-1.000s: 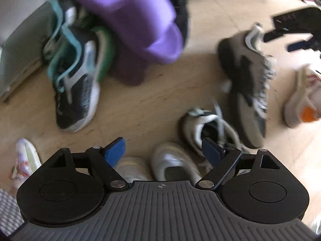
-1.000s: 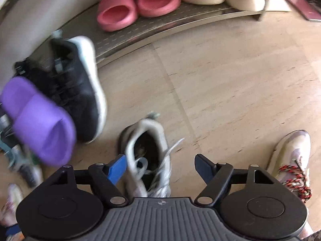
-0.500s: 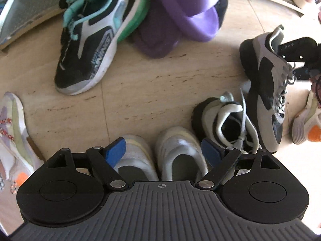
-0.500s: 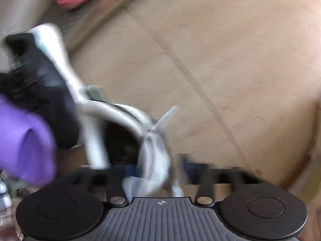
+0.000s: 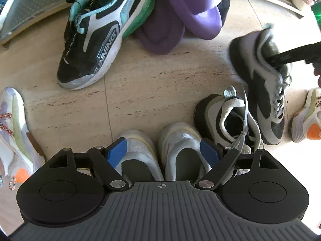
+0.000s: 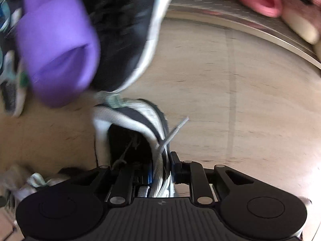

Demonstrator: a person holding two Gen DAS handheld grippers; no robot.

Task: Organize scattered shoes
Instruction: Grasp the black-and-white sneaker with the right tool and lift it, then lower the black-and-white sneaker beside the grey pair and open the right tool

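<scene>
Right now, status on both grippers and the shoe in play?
Left gripper open over white shoes. Right gripper shut on grey sneaker, gripping its collar. Purple slipper and black sneaker close ahead.

— What do we see under our left gripper (image 5: 161, 152)?
— A white pair of shoes (image 5: 160, 146) between its spread fingers; ahead, a black-teal sneaker (image 5: 94, 40) and purple slippers (image 5: 180, 14).

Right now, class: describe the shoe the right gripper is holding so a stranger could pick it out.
On the pale stone floor, look right of the purple slides. The grey-and-black lace-up trainer hangs tilted, toe down, with the right gripper clamped on its collar. Its matching twin stands on the floor just below it.
</scene>
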